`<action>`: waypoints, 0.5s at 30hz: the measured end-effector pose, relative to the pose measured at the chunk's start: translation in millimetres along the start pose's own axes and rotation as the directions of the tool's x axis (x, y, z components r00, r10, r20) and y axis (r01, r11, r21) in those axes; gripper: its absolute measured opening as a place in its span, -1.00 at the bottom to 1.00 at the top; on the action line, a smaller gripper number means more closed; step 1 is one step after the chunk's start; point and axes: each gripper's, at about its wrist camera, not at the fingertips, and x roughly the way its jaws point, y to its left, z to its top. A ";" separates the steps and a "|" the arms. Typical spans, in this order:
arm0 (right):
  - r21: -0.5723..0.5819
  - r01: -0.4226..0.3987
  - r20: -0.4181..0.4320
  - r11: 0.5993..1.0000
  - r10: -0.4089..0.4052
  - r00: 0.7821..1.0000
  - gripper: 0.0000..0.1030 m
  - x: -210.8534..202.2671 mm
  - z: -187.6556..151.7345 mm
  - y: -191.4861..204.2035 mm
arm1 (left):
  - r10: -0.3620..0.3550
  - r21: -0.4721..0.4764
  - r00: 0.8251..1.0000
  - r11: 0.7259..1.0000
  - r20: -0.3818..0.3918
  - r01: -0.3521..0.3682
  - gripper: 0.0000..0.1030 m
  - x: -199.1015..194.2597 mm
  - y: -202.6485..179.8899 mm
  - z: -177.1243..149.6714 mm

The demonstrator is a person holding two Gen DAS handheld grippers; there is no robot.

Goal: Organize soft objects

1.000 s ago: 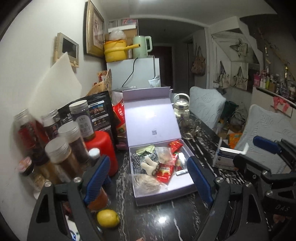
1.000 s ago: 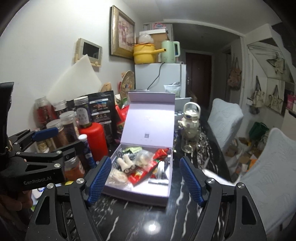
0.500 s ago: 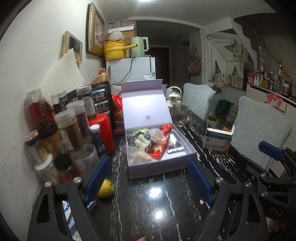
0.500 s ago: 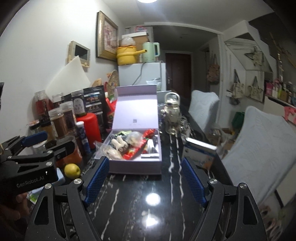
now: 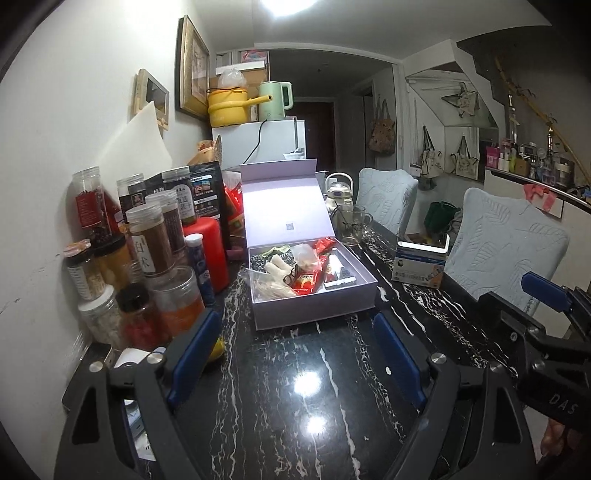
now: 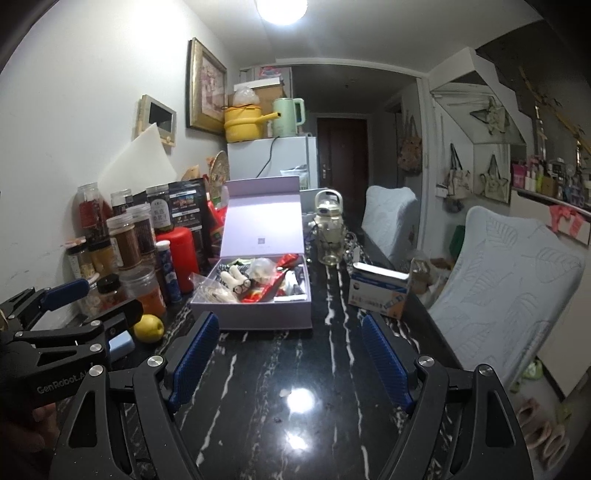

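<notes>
Box [image 5: 314, 295], lid raised, on black tabletop [image 5: 295, 387]: soft packets [image 5: 295, 273] seen packed inside. Left tool [image 5: 295, 354] and right tool [image 6: 288, 354]: both spread, nothing held, drawn back from the box since a second ago. Packing judged finished or paused.

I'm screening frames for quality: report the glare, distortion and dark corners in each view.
Left wrist view: ceiling lamp blown out at the top edge, bright glare spots on the black marble table, strong fisheye bending of the walls, black corners. Right wrist view: the same lamp overexposed, its reflection on the table, curved edges, dark vignette; the open box stays sharp.
</notes>
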 end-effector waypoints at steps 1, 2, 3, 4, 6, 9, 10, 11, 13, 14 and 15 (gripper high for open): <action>0.002 -0.005 0.000 1.000 0.005 1.000 0.57 -1.2 -1.2 -0.9 | -0.002 0.000 1.000 1.000 -0.002 0.002 0.66 -1.0 0.1 -0.7; 0.005 -0.006 -0.002 1.000 0.006 1.000 0.57 -2.0 -2.1 -1.4 | -0.002 0.002 1.000 1.000 -0.002 0.002 0.66 -1.7 -0.5 -1.3; 0.007 -0.006 -0.002 1.000 0.006 1.000 0.57 -3.1 -3.0 -2.0 | 0.002 0.005 1.000 1.000 0.002 -0.002 0.66 -3.2 -1.5 -1.8; 0.009 -0.005 -0.001 1.000 0.005 1.000 0.57 -5.0 -4.6 -2.6 | 0.005 0.009 1.000 1.000 0.002 -0.005 0.66 -3.6 -2.1 -2.3; 0.009 -0.004 0.000 1.000 0.004 1.000 0.57 -7.1 -6.1 -2.7 | 0.005 0.012 1.000 1.000 0.003 -0.005 0.66 -6.3 -3.8 -3.2; 0.002 -0.007 0.003 1.000 0.007 1.000 0.57 -9.2 -8.0 -2.0 | -0.019 0.006 1.000 1.000 0.000 0.019 0.66 -11.2 -4.9 -4.4; 0.000 -0.008 0.001 1.000 0.008 1.000 0.57 -9.6 -8.5 -1.8 | -0.019 0.009 1.000 1.000 0.001 0.019 0.66 -12.3 -5.7 -4.6; -0.001 -0.009 -0.001 1.000 0.009 1.000 0.57 -9.7 -9.0 -1.8 | -0.017 0.011 1.000 1.000 0.003 0.017 0.66 -12.9 -5.9 -4.7; 0.001 -0.009 -0.005 1.000 0.009 1.000 0.57 -10.1 -10.1 -2.4 | -0.015 0.011 1.000 1.000 0.004 0.015 0.66 -14.6 -6.5 -5.6; 0.002 -0.007 -0.006 1.000 0.007 1.000 0.57 -10.7 -10.8 -3.1 | -0.017 0.012 1.000 1.000 0.004 0.017 0.66 -14.6 -6.5 -5.6; 0.001 -0.007 -0.006 1.000 0.007 1.000 0.57 -10.5 -10.6 -2.8 | -0.018 0.013 1.000 1.000 0.003 0.018 0.66 -15.3 -6.8 -6.1</action>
